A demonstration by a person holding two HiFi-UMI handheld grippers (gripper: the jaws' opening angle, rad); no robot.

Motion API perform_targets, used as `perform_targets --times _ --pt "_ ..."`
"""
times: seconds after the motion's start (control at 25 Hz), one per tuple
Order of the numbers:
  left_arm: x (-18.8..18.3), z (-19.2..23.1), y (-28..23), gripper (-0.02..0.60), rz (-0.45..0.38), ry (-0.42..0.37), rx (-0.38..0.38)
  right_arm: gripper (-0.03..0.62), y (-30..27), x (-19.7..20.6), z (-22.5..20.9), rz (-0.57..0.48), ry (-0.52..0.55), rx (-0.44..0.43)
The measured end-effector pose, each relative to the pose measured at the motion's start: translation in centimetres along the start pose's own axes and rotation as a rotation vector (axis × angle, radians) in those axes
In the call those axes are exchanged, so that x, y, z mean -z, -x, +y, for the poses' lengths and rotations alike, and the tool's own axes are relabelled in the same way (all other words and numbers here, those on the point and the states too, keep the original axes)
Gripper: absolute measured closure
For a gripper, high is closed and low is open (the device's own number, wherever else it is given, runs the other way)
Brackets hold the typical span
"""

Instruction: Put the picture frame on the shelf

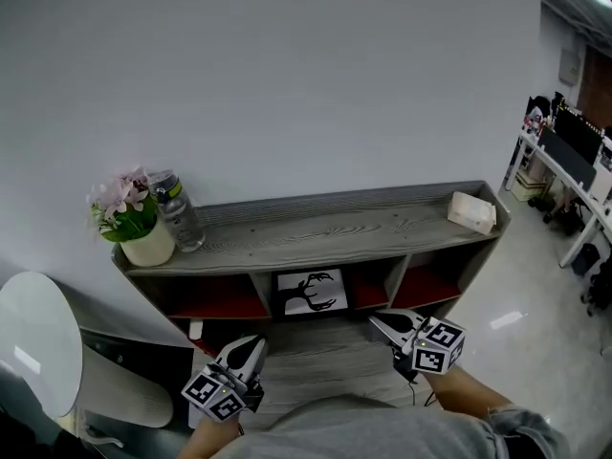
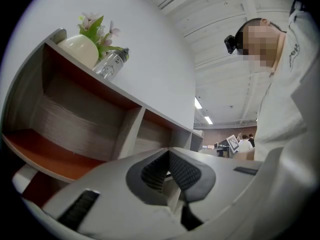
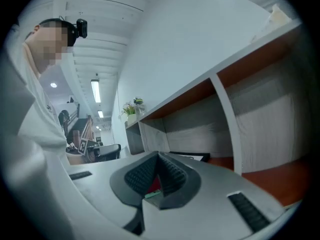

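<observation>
**A:** Head view. Where is the picture frame (image 1: 311, 293)?

**B:** It is in the middle compartment of the shelf (image 1: 335, 228), between two red-floored compartments. Whether it leans back or lies flat is unclear.

**A:** State of the tongs?

**B:** The left tongs (image 1: 255, 340) and right tongs (image 1: 375, 319) are both pressed together and hold nothing. They sit low in front of the shelf, apart from the frame.

**A:** Expected handling?

**B:** The frame is probably light, stiff and flat. If glazed, its face would be slippery and fragile. It is best taken by opposite side rims, one pair of tongs per rim.

**A:** Counts?

**B:** There is one frame. On the shelf top stand one flower pot (image 1: 148, 245), one bottle (image 1: 179, 213) and one pale box (image 1: 472, 211). Three compartments and two pairs of tongs are visible.
</observation>
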State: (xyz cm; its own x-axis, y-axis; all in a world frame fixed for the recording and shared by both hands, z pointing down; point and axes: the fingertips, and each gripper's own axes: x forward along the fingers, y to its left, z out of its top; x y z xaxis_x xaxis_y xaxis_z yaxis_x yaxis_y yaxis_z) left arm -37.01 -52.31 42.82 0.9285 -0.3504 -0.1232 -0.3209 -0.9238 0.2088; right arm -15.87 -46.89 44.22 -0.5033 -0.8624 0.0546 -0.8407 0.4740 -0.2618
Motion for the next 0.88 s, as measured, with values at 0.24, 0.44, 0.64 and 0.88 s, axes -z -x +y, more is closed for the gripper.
perform_targets --times 0.24,0.44,0.64,0.88 --pt "0.5 -2.5 -1.8 0.572 0.005 -0.021 -0.042 0.580 2.0 -0.4 -2.2 0.015 0.032 -0.025" --pt "0.7 -3.3 -2.4 0.572 -0.003 -0.053 -0.105 0.582 2.8 0.0 -3.1 0.038 0.049 -0.059" --pt "0.7 -2.9 -2.1 0.572 0.004 -0.059 -0.099 0.582 2.4 0.0 -3.4 0.014 0.043 -0.051" --pt "0.3 -2.0 -2.0 0.572 0.015 -0.045 -0.053 0.582 2.0 0.0 -2.7 0.003 0.043 -0.017"
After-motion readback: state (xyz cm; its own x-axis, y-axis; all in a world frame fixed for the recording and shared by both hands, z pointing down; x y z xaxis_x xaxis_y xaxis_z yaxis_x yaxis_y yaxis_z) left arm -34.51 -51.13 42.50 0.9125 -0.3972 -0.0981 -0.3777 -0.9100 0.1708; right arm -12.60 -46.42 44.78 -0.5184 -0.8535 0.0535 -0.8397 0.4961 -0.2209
